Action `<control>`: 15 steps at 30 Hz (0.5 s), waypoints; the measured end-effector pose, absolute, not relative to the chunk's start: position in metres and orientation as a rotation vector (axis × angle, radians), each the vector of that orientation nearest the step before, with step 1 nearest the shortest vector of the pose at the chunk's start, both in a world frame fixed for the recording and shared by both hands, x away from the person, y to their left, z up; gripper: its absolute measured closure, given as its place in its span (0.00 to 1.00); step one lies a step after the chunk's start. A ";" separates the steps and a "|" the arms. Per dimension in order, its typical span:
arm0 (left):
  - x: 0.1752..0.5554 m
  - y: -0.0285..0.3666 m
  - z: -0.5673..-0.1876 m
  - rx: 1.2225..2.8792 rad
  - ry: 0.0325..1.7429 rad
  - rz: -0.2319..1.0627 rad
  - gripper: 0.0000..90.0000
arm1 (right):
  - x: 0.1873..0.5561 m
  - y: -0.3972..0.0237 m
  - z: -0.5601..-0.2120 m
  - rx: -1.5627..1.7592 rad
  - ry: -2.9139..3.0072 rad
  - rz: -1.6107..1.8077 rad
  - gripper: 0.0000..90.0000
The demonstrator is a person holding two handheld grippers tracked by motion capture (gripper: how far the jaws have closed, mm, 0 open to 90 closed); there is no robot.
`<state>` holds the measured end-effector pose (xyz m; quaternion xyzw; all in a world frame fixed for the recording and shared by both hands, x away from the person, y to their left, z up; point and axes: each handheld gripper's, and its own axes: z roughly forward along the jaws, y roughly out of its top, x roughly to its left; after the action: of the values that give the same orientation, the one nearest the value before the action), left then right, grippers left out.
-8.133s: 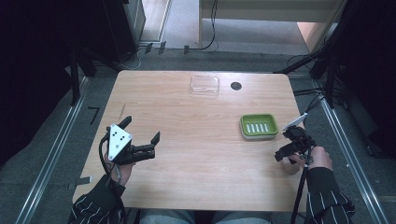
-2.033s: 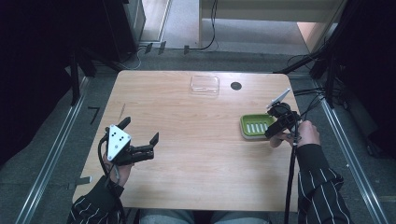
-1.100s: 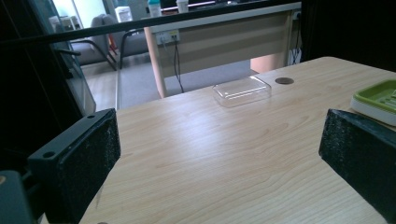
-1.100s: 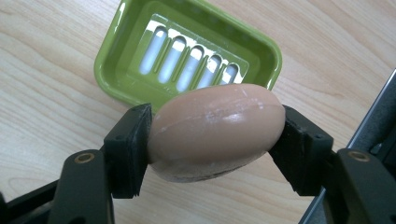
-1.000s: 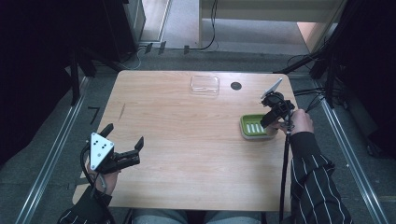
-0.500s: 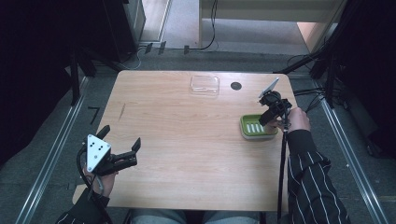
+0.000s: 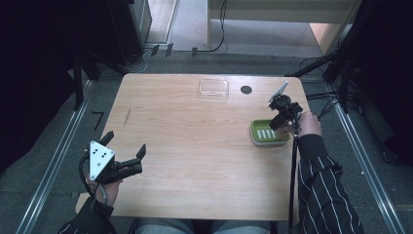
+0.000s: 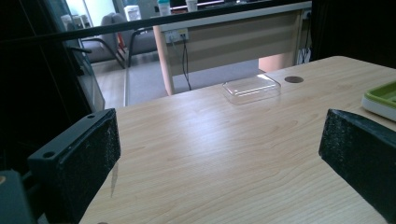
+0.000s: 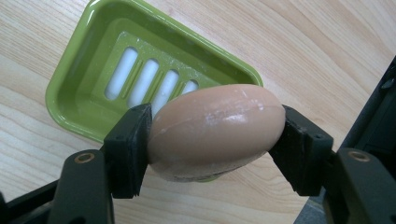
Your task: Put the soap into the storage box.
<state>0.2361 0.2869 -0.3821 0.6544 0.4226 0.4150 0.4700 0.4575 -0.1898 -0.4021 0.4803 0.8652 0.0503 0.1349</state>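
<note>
A peach oval soap bar (image 9: 215, 130) is clamped between the jaws of my right gripper (image 9: 215, 140), which hangs just above a green soap dish (image 9: 93, 74) with white slots. From above, that right gripper (image 7: 278, 123) hovers over the dish (image 7: 268, 140) near the table's right edge. My left gripper (image 7: 124, 160) rests at the front left corner, jaws wide apart with nothing between them. The left gripper view looks across the wooden table (image 8: 210, 154) between its own open fingers (image 8: 88, 163).
A clear plastic lid (image 7: 213, 88) lies at the far middle of the table, with a round black cable hole (image 7: 246, 89) beside it. Cables run over the floor behind and to the right. The dish's green corner (image 8: 382, 97) appears at the right in the left gripper view.
The right gripper has edged slightly over the dish with the soap still in it. The left gripper has stayed put at the front left since half a second ago.
</note>
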 end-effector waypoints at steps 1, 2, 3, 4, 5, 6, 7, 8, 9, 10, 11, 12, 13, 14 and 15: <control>0.236 0.287 -0.382 1.604 1.037 1.019 0.00 | 0.458 -0.189 -0.403 1.390 2.506 0.146 0.39; 0.235 0.288 -0.382 1.602 1.037 1.018 0.00 | 0.459 -0.189 -0.404 1.383 2.508 0.144 0.39; 0.235 0.288 -0.382 1.601 1.039 1.021 0.00 | 0.459 -0.188 -0.404 1.380 2.507 0.144 0.39; 0.234 0.288 -0.382 1.600 1.041 1.024 0.00 | 0.460 -0.188 -0.405 1.387 2.513 0.143 0.39; 0.234 0.289 -0.382 1.598 1.042 1.023 0.00 | 0.460 -0.188 -0.406 1.381 2.516 0.141 0.39; 0.234 0.289 -0.382 1.597 1.044 1.023 0.00 | 0.461 -0.187 -0.407 1.379 2.516 0.136 0.39; 0.233 0.289 -0.382 1.596 1.044 1.024 0.00 | 0.462 -0.187 -0.408 1.380 2.520 0.125 0.39; 0.233 0.290 -0.382 1.598 1.044 1.026 0.00 | 0.462 -0.187 -0.410 1.374 2.520 0.129 0.39; 0.233 0.290 -0.382 1.596 1.046 1.028 0.00 | 0.463 -0.186 -0.411 1.379 2.521 0.126 0.39; 0.232 0.291 -0.382 1.595 1.049 1.029 0.00 | 0.463 -0.185 -0.411 1.380 2.523 0.120 0.39; 0.232 0.291 -0.382 1.596 1.050 1.029 0.00 | 0.464 -0.185 -0.412 1.372 2.524 0.125 0.39; 0.232 0.291 -0.382 1.595 1.051 1.030 0.00 | 0.465 -0.184 -0.413 1.375 2.525 0.122 0.39; 0.231 0.291 -0.382 1.594 1.052 1.029 0.00 | 0.465 -0.184 -0.413 1.370 2.527 0.118 0.39; 0.231 0.292 -0.382 1.595 1.054 1.030 0.00 | 0.465 -0.183 -0.414 1.372 2.525 0.119 0.39; 0.231 0.292 -0.382 1.594 1.055 1.030 0.00 | 0.465 -0.182 -0.414 1.368 2.530 0.112 0.39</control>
<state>0.2307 0.2923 -0.3817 0.6495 0.4297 0.4197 0.4663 0.4654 -0.1824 -0.4143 0.4712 0.8713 0.0387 0.1314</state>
